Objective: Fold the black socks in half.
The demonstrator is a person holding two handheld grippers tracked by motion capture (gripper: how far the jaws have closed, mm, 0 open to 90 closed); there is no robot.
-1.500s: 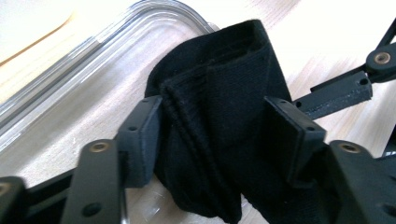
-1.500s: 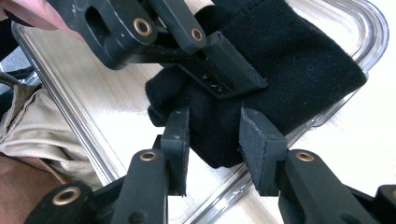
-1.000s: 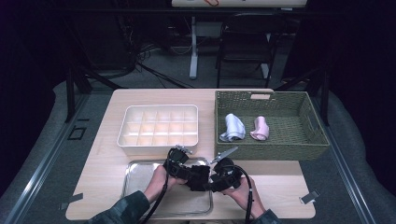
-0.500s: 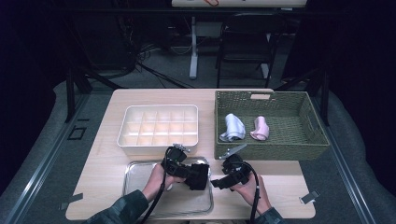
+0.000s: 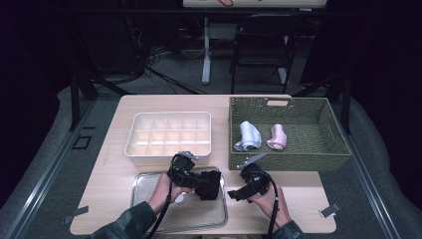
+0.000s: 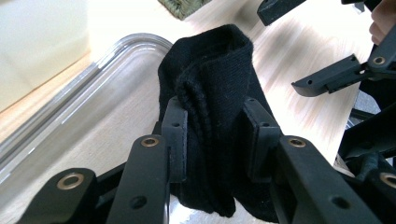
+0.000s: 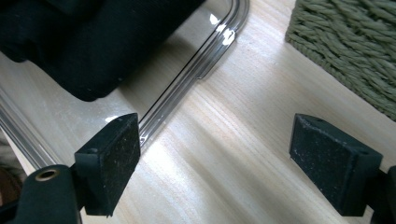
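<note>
A black folded sock (image 5: 210, 185) hangs over the right part of a metal tray (image 5: 149, 209). My left gripper (image 5: 201, 181) is shut on it. In the left gripper view both pads pinch the sock (image 6: 215, 93) at its middle, left gripper (image 6: 215, 140). My right gripper (image 5: 234, 193) stands just right of the sock, over bare wood. Its jaws have just been opening and nothing is between them. The right gripper view shows the right gripper (image 7: 219, 158) wide apart above the table, the sock (image 7: 93, 46) at upper left and the tray's rim (image 7: 205, 60).
A white compartment box (image 5: 169, 132) stands behind the tray. At the right, a green woven basket (image 5: 288, 162) holds a pale blue sock (image 5: 247, 135) and a pink sock (image 5: 276, 137). The basket's corner (image 7: 345, 46) is close to my right gripper.
The right gripper has let go of the black sock, opened its jaws and drawn away to the right. The left gripper has stayed in place, holding the sock.
</note>
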